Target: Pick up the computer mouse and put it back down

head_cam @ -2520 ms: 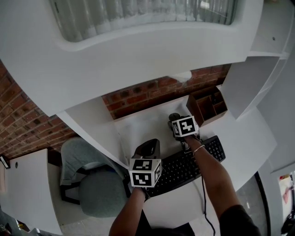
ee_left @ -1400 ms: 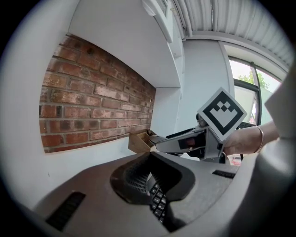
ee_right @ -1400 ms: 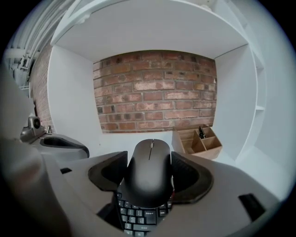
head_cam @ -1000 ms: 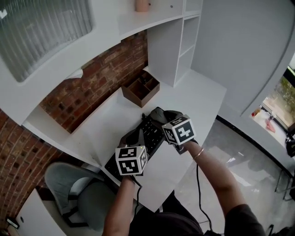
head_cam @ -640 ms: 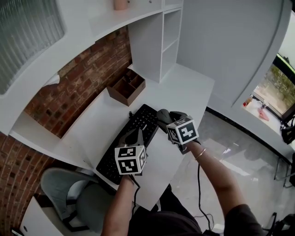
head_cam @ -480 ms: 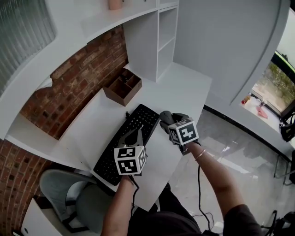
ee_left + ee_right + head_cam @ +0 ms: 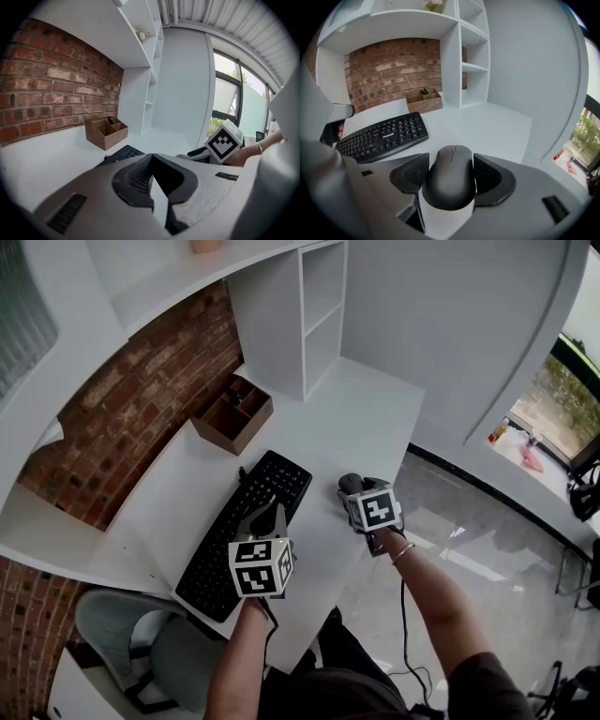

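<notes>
Backed by brick wall (image 7: 141,390), fitted with white desk (image 7: 366,418) and shelves (image 7: 323,287). Set on glossy grey floor (image 7: 478,521), daylit through window (image 7: 562,399) at right. Furnished with grey chair (image 7: 112,615) lower left.

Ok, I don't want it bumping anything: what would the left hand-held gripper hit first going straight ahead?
Probably the keyboard, just beyond the shut tips of the left hand-held gripper; if it passes above that, the white shelf unit. Depth is unclear.

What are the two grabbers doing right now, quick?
Left gripper: closed, holding nothing.
Right gripper: closed on the computer mouse.
</notes>
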Demonstrator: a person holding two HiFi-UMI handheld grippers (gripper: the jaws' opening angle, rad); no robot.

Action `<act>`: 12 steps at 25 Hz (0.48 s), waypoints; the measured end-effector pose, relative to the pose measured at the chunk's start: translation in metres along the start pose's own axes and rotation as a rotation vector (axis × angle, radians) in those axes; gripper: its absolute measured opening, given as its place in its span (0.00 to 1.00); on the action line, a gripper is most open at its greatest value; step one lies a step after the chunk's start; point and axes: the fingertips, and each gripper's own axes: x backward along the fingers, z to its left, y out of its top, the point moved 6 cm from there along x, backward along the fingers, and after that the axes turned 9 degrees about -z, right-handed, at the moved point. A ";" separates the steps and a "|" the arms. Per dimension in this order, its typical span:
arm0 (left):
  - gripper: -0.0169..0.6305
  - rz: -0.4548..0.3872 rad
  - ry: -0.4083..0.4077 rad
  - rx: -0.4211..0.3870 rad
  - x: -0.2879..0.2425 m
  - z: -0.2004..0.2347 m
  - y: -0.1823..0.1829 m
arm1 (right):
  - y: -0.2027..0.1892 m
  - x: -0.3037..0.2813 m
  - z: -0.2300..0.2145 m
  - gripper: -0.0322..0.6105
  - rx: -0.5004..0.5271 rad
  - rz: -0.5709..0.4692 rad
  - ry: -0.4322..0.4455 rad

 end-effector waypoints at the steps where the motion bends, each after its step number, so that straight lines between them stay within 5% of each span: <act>1: 0.04 0.003 0.002 0.001 -0.003 0.000 -0.001 | -0.003 -0.003 -0.004 0.50 -0.012 0.010 -0.011; 12: 0.04 0.036 0.009 0.018 -0.026 0.000 -0.010 | -0.018 -0.028 -0.013 0.50 -0.004 0.058 0.018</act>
